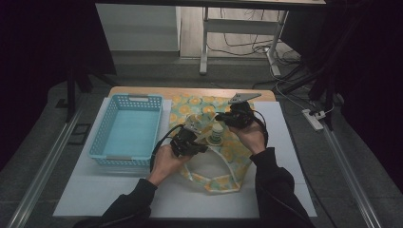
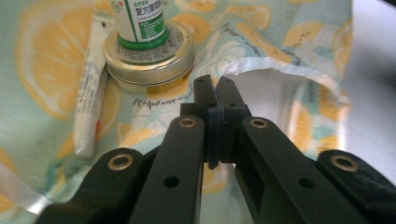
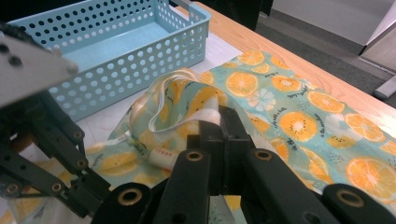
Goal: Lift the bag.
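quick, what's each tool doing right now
left tool: closed, jaws pinch the bag's edge.
right tool: closed on the bag's white strap.

The person wears dark long sleeves (image 1: 273, 178). Each black gripper, left gripper (image 2: 215, 100) and right gripper (image 3: 223, 122), has flat linked arms with brass-ringed rivets and round holes. A black cable (image 1: 159, 140) trails from the left one, and a grey three-cornered plate (image 1: 243, 97) tops the right.

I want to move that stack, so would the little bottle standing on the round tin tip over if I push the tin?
Probably: the bottle stands upright, narrower than the tin. The tin lies on soft bag fabric, so it may drag rather than slide.
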Motion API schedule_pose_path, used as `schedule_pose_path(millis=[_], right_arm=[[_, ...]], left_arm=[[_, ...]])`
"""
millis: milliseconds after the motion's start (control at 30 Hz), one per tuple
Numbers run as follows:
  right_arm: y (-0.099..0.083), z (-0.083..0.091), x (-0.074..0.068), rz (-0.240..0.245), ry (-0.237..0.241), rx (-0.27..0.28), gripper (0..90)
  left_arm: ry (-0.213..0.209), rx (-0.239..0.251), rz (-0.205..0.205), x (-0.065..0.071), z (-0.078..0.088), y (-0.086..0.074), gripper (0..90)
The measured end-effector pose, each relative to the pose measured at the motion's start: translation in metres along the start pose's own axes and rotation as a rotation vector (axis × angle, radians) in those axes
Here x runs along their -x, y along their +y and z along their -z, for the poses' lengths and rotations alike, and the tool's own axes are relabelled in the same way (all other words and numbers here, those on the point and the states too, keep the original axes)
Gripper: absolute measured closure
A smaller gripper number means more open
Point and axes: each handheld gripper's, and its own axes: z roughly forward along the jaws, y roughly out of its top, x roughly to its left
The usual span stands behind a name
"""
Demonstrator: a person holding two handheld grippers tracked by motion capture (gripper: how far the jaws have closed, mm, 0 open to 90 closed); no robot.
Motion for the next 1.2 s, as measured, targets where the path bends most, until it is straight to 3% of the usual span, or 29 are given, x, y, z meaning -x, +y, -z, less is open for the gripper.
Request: schedule_pose_path(millis=[233,433,633,1000,1200], right_arm=[[0.011,0.004,-0.007,0.030,0.001,-0.008,89.9],[0.022,0.013,-0.010,0.046,-0.001,-0.005,89.9],[0.032,0.021,-0.013,0.058,0.002,-0.006,89.9],[0.049,0.036,-0.017,0.056,0.034,0.012,89.9],[0.058,0.042,-0.019,0.050,0.046,0.026,89.9]], left_arm=[[-0.016,0.038,0.006,-0.001,0.021,0.014,89.8],[-0.007,0.022,-0.014,0.000,0.037,0.030,89.8],[-0.037,0.033,-0.001,-0.004,0.050,0.044,89.8],[-0.061,0.069,-0.003,-0.012,0.085,0.068,89.8],[-0.053,0.088,-0.017,-0.012,0.105,0.081,89.8]])
